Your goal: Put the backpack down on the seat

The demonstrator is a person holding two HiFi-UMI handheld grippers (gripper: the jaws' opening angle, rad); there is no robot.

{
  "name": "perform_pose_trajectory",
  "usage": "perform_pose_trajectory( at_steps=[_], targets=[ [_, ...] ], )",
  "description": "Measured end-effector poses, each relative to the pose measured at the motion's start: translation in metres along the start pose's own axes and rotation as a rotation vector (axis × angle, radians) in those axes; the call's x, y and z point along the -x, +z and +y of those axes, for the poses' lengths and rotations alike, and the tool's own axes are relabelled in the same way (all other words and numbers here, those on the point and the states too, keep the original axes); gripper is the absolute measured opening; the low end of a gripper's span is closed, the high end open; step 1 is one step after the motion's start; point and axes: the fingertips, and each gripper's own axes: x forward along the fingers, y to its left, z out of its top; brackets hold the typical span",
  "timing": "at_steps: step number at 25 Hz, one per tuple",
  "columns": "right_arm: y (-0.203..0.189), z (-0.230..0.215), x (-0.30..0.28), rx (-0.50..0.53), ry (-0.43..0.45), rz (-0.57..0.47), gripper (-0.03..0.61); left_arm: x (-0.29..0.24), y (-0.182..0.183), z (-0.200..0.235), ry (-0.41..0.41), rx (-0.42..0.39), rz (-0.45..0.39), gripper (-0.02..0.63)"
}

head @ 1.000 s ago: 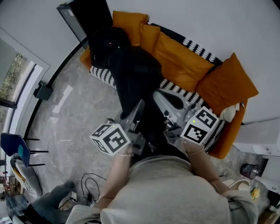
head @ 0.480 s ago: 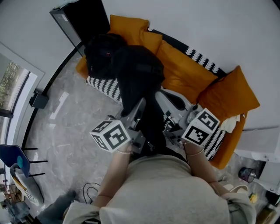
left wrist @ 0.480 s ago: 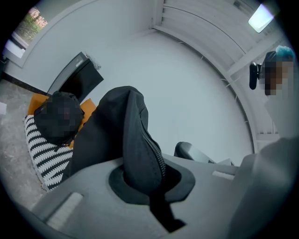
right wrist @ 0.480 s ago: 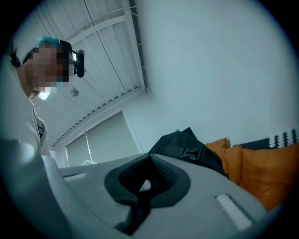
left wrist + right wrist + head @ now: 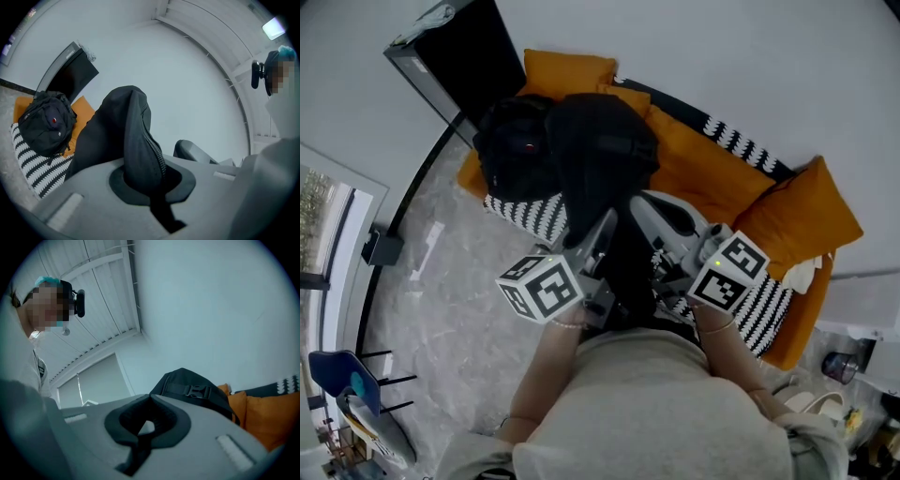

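While both grippers are held up before the person's chest, a black backpack (image 5: 600, 150) hangs between them, over the left part of a sofa (image 5: 530, 214). Whether its bottom touches the seat cannot be told; the head view hides its lower end behind the grippers.

Left gripper (image 5: 598, 234): jaws closed on the backpack. In the left gripper view a fold of black fabric with a zip running along it (image 5: 117, 131) rises straight out of the dark recess between the jaws (image 5: 147, 180), pinched there.

Right gripper (image 5: 661, 217): jaws together. In the right gripper view the recess between them (image 5: 147, 420) is bare, with pale light showing through it. The backpack's top, with a strap and plastic buckle (image 5: 197, 390), stands just beyond the tips. Cannot tell whether the tips nip any fabric.

Sofa: black-and-white striped cover, with orange cushions (image 5: 712, 173) along the back and one more large orange cushion (image 5: 802, 211) at the right end.

A second black backpack (image 5: 511, 155) sits on the sofa's left end, just beside the held one and partly overlapped by it in the head view. In the left gripper view it (image 5: 44, 124) rests on the striped seat against an orange cushion and carries a small red mark.

A tall dark panel (image 5: 450, 52) stands against the wall left of the sofa. Grey marbled floor (image 5: 450, 281) lies below.
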Motion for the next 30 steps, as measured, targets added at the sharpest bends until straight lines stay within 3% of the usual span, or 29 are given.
perform_pose_trajectory(
  at_steps=[11,30],
  targets=[
    [0.001,-0.048,-0.044,-0.021,-0.065,-0.008,0.003,-0.040,0.030,0.049,-0.011,0.016,0.048,0.011],
    [-0.017,-0.119,-0.043,-0.127,-0.096,0.105,0.003,-0.094,0.001,0.091,0.090,0.118,0.093,0.011]
  ],
)
